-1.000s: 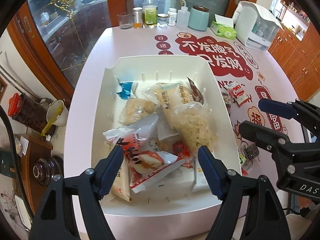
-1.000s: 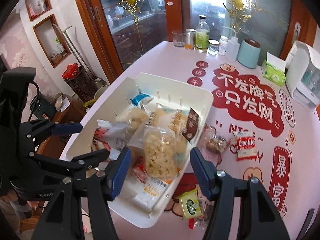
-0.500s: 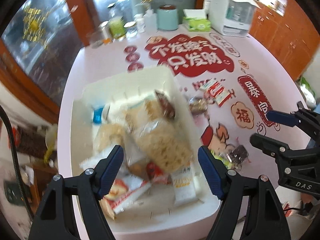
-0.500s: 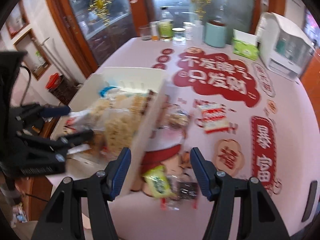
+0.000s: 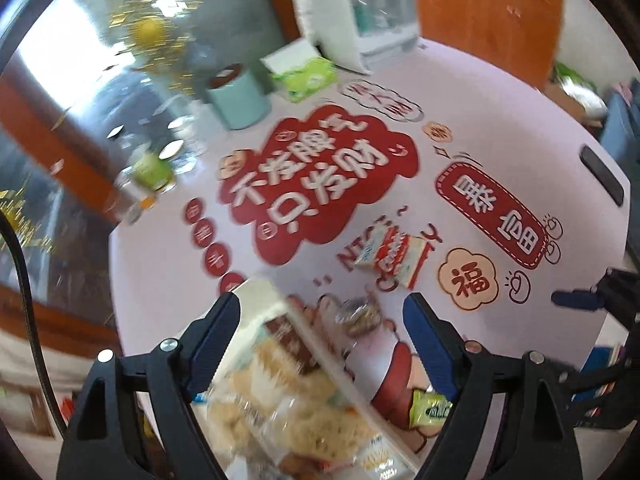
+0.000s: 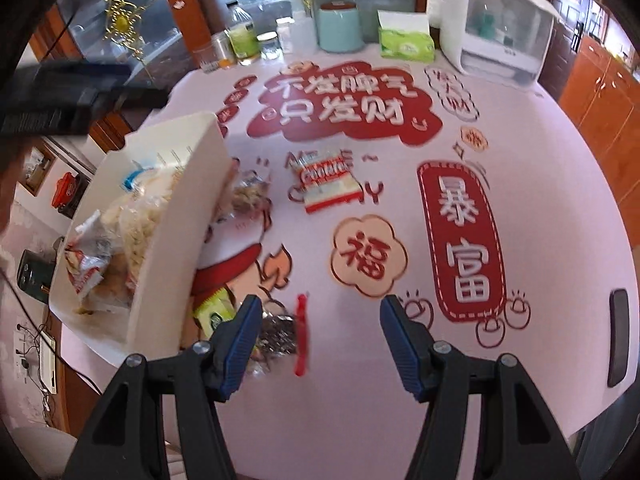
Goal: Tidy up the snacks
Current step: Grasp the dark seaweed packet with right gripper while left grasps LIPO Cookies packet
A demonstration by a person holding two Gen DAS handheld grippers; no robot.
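A white bin point(image 6: 180, 220) full of snack bags stands at the table's left. Loose on the red-printed tablecloth lie a red-and-white cookie packet point(image 6: 326, 178), a clear bag of mixed snack point(image 6: 248, 196), a green packet point(image 6: 214, 312) and a silvery packet with a red strip point(image 6: 280, 336). My right gripper point(image 6: 320, 310) is open above the silvery packet, which lies by its left finger. My left gripper point(image 5: 322, 312) hangs over the bin's right wall point(image 5: 320, 344) and the clear bag point(image 5: 360, 314), its jaws opening with nothing pressed between them. The cookie packet point(image 5: 390, 256) lies just beyond.
At the table's far end stand a teal canister point(image 6: 340, 26), a green tissue box point(image 6: 406, 42), a white appliance point(image 6: 496, 28) and several bottles and jars point(image 6: 242, 36). A dark flat device point(image 6: 618, 336) lies near the right edge. The table's rounded edge is close below.
Both views have swung right, from over the bin to the loose snacks on the cloth. The left view has rolled, and its jaws stand slightly wider.
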